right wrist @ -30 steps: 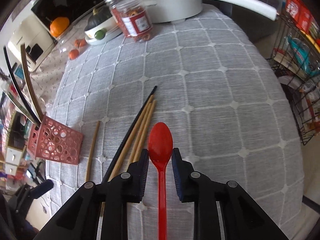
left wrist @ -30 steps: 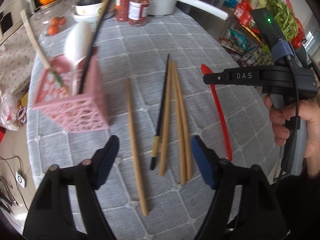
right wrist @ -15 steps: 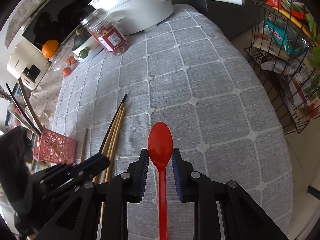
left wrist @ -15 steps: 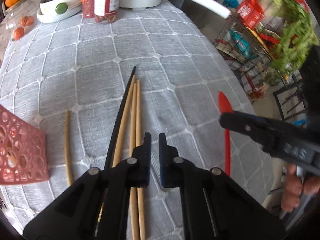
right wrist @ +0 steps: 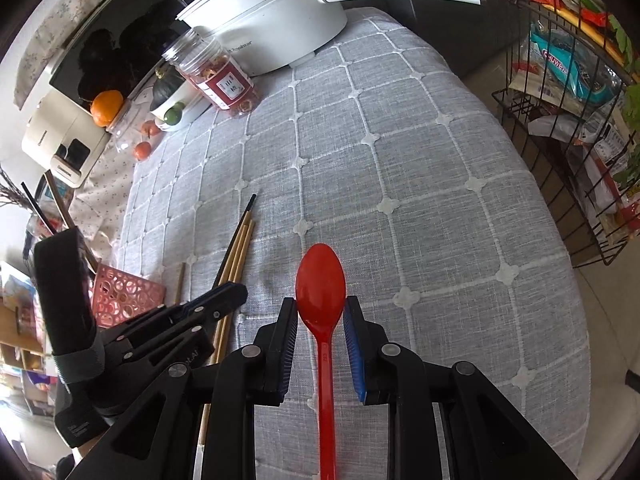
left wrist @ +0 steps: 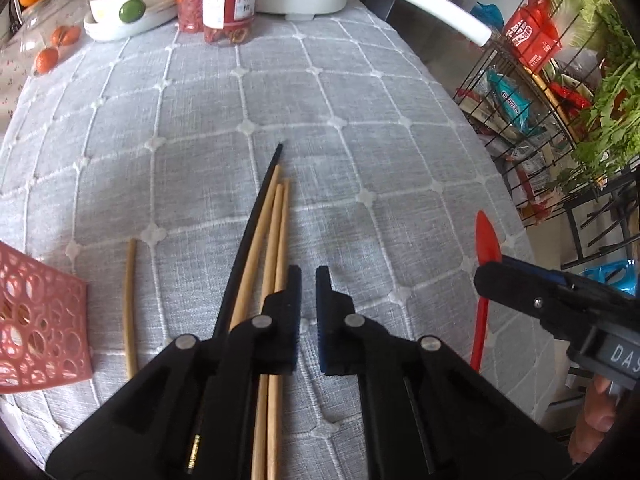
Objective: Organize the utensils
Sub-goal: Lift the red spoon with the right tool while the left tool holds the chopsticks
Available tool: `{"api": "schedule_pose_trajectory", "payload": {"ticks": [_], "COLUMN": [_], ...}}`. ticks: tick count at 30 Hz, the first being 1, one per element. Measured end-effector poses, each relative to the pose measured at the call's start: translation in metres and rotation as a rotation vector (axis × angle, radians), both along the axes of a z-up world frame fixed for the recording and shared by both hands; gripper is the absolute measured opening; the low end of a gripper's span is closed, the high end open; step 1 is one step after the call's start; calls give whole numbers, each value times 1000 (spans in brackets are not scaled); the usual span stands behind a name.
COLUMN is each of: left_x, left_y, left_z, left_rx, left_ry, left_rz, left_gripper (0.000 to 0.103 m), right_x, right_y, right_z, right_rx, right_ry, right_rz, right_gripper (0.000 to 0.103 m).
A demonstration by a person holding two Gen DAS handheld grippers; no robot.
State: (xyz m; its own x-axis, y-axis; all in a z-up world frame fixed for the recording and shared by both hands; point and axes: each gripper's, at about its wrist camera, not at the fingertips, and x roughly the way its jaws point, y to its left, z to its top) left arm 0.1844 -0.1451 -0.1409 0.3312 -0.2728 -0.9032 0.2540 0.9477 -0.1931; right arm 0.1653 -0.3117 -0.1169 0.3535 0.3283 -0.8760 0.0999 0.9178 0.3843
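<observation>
A red plastic spoon (right wrist: 320,280) sits between the pads of my right gripper (right wrist: 320,305), which is shut on the base of its bowl, handle running back under the jaws. The left wrist view shows that gripper (left wrist: 486,276) at the right with the spoon (left wrist: 486,240) edge-on. My left gripper (left wrist: 308,277) is shut, only grey cloth showing in the thin gap. Its left finger lies over three wooden chopsticks (left wrist: 276,220) and a black chopstick (left wrist: 256,224). One more wooden chopstick (left wrist: 130,304) lies beside the pink basket (left wrist: 40,320).
A white pot (right wrist: 272,12) with a long handle, two jars (left wrist: 228,0), a dish with a squash (left wrist: 124,12) and small tangerines (left wrist: 46,58) stand at the table's far edge. A wire rack (left wrist: 540,100) of packets and greens stands past the right edge.
My left gripper has moved right, from beside the pink basket to over the bundle of chopsticks, and its jaws have closed. The right gripper kept its hold on the red spoon.
</observation>
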Motion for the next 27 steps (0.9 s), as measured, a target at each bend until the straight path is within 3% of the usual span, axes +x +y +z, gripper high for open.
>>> {"api": "schedule_pose_trajectory", "payload": {"ticks": [4, 14, 23, 27], "left_x": [4, 13, 12, -1], "left_y": [3, 5, 0, 5], "left_z": [-7, -16, -14, 15], "left_rx": [42, 45, 104, 67], "left_ry": [13, 37, -32, -117], "left_rz": [13, 27, 4, -12], "left_gripper": [6, 7, 7, 7], "right_x": [0, 0, -1, -7], "right_y": [-4, -4, -2, 0], "right_z": [-1, -2, -1, 9], "right_rx": [2, -2, -20, -37], "right_ry": [5, 12, 10, -21], "right_rz": [-9, -10, -12, -17], "right_gripper": [24, 24, 24, 24]}}
